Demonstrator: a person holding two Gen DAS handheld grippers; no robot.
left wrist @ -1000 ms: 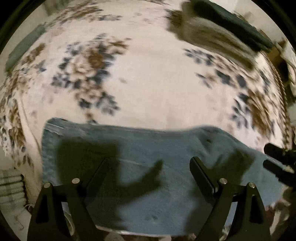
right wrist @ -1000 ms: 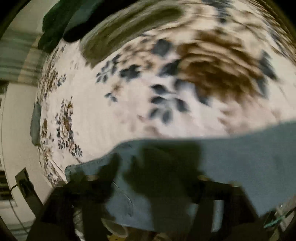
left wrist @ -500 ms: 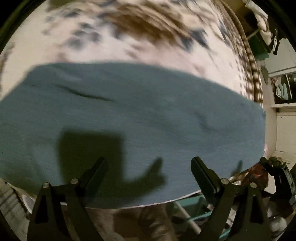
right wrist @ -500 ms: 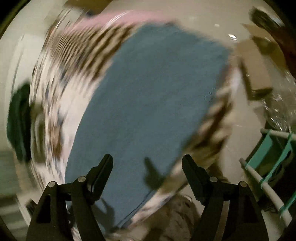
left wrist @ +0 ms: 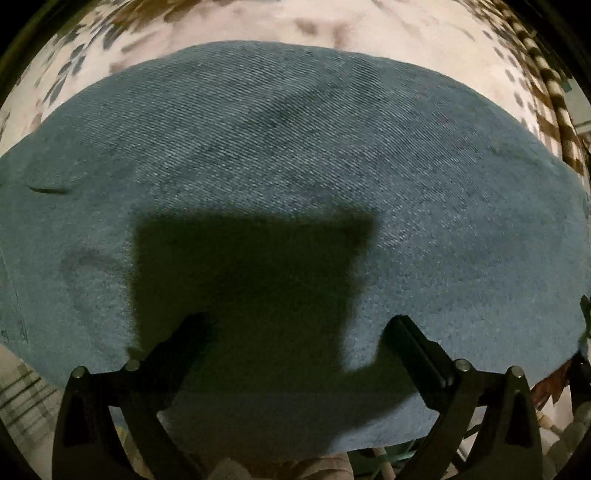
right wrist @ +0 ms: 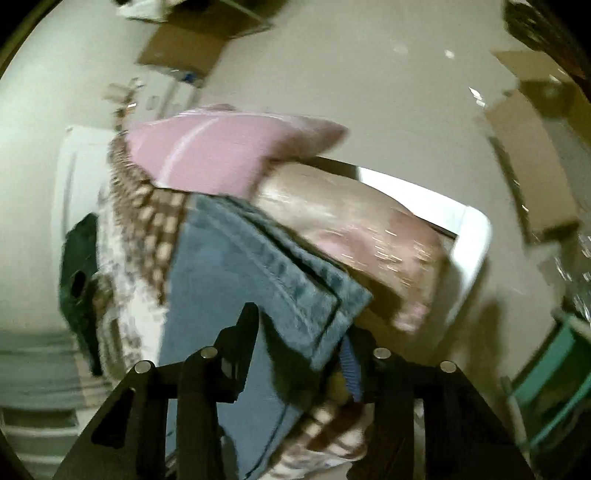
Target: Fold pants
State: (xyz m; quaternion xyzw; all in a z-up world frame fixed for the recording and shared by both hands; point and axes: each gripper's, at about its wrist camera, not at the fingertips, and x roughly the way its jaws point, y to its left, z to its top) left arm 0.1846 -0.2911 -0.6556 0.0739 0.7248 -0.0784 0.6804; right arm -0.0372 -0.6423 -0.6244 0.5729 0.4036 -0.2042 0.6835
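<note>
While the pants (left wrist: 295, 166) lie flat on the bedspread (left wrist: 388, 33):
Left gripper (left wrist: 299, 343): wide open, just widened, empty.
Right gripper (right wrist: 299, 332): jaws just narrowing around the pants' hem (right wrist: 295, 280); grip unclear.

Blue denim pants (left wrist: 295, 147); cream bedspread (left wrist: 369, 26), brown-blue floral; pink pillow (right wrist: 221, 151).

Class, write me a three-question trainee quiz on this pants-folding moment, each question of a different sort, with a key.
1. True or false: the pants lie spread on a flower-patterned blanket.
2. Multiple choice: in the right wrist view, the pillow beyond the pants is A green, B pink, C black.
3. Short answer: what sits between the fingers of the right gripper?

Key:
1. True.
2. B.
3. The pants' hemmed corner. Those jaws have just been closing, but blur hides whether the pads press on it yet.
</note>
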